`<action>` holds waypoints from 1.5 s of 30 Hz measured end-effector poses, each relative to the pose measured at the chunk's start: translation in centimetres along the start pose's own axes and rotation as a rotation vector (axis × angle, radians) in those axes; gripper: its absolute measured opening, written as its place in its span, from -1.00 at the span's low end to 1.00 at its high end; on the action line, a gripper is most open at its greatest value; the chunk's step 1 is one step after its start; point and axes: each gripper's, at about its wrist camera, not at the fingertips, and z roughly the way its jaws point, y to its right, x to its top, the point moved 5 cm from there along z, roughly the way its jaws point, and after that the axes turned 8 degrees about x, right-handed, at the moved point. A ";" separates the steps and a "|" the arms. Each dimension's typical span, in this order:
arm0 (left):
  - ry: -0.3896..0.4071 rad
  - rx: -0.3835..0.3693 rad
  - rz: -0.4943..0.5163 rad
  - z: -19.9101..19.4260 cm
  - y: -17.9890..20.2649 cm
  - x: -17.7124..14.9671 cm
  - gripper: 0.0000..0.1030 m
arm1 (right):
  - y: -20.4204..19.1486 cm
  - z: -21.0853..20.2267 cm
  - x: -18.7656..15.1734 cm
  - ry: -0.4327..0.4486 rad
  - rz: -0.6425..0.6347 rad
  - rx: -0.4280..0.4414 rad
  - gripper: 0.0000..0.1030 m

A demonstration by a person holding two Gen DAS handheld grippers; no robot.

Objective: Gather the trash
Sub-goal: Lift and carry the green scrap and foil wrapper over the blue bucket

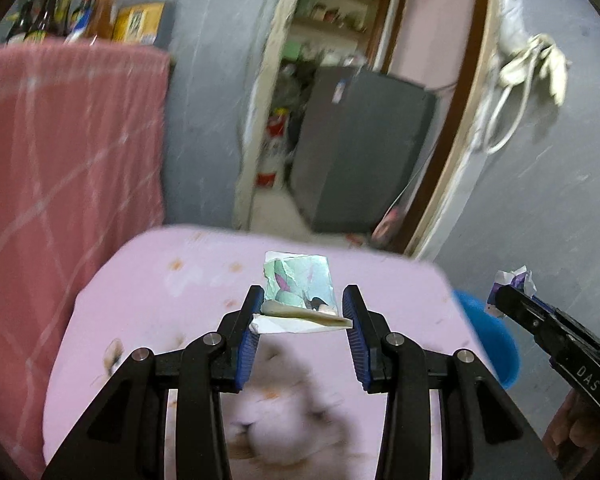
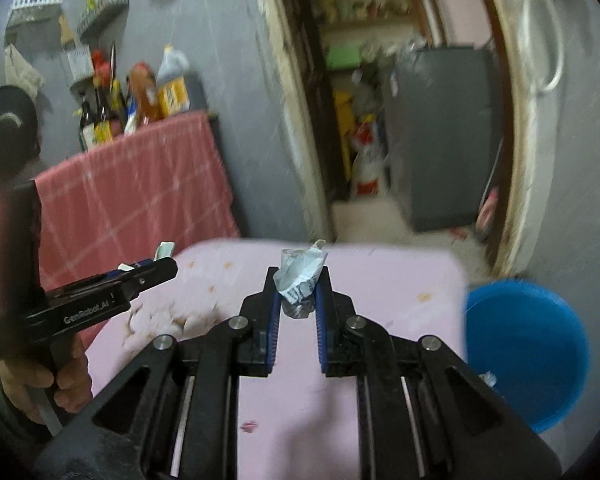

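Through my left wrist camera, my left gripper (image 1: 302,312) pinches a folded paper scrap (image 1: 300,300) — light, floppy — above the pink surface (image 1: 148,300); through the right, my right gripper (image 2: 298,294) clamps a crumpled wrapper (image 2: 300,280) mid-body — soft, crushable.

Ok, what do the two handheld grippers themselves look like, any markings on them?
Both are black linkage frames with silver pivot pins and ribbed blue finger pads. The left gripper carries white "GenRobot.AI" lettering on its side, visible from the right wrist view. The right gripper shows white letters "DAS" on its body. No cables visible.
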 end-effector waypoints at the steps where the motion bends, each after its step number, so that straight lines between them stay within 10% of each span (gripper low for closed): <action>1: 0.022 -0.009 -0.001 -0.3 0.5 0.5 -0.32 | 0.1 -0.6 0.4 0.020 -0.007 -0.012 -0.69; 20: 0.333 -0.234 0.054 -4.9 15.2 6.5 -0.32 | 6.8 -14.4 6.0 0.346 -0.122 -0.277 -0.68; 34: 0.322 -0.305 0.131 -2.5 21.8 4.9 -0.32 | 13.3 -16.3 4.0 0.338 -0.053 -0.369 -0.68; 45: 0.131 -0.309 0.212 2.3 24.7 2.2 -0.32 | 17.3 -13.6 1.3 0.221 0.065 -0.361 -0.68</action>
